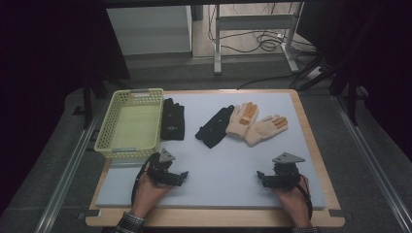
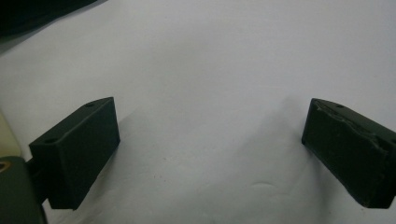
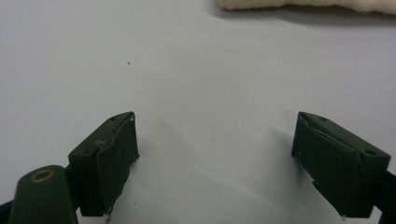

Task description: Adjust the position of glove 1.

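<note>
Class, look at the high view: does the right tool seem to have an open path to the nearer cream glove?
Probably yes. The right tool is open and holds nothing, and only bare mat lies between it and the cream glove; nothing blocks the way.

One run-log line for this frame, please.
left gripper: open, empty | right gripper: open, empty | black gloves, cream gloves: on mat, untouched | basket: empty

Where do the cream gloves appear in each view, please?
High view: cream gloves right of centre, on the mat.
Right gripper view: their edge along the top, beyond the open jaws.
Left gripper view: bare mat between the jaws.
Shared landmark: the mat.
</note>
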{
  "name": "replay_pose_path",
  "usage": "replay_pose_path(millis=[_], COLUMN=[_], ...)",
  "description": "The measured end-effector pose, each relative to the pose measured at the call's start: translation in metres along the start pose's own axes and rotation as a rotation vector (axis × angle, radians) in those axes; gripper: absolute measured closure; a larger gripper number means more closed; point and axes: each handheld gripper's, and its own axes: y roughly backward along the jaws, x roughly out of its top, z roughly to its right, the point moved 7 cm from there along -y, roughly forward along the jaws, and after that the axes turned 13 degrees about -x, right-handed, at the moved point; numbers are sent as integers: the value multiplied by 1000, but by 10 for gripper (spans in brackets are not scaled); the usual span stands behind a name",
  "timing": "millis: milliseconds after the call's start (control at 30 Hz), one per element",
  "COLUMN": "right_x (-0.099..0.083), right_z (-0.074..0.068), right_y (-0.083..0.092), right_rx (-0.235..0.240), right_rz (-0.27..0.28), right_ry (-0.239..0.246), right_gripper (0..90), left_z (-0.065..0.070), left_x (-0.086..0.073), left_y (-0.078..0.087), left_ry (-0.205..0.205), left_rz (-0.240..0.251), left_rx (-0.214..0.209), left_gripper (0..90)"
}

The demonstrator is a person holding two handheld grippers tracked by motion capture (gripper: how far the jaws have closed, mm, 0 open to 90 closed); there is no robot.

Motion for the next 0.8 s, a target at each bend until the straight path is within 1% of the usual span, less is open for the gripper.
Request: replay_pose_path(millis=[433, 567, 700, 767, 800], right_x=[0, 0, 0, 0, 0], right_z=[0, 0, 0, 0, 0], right_y=[0, 0, 0, 0, 0], right_rx=[0, 1, 1, 3, 5], right_rz=[0, -4, -5, -6, -6], right_ry=[-1, 0, 0, -2, -3], right_gripper=[140, 139, 140, 142, 144], left_z=[0, 0, 1, -2, -6], left_x=[0, 0, -1, -4, -6], left_y=[0, 0, 2, 9, 13], left_ry=[0, 5, -1, 7, 21], left_rz=[4, 9, 3, 2, 2], left_rx=[-1, -1, 15, 47, 63], left_gripper=[44, 45, 47, 71, 73])
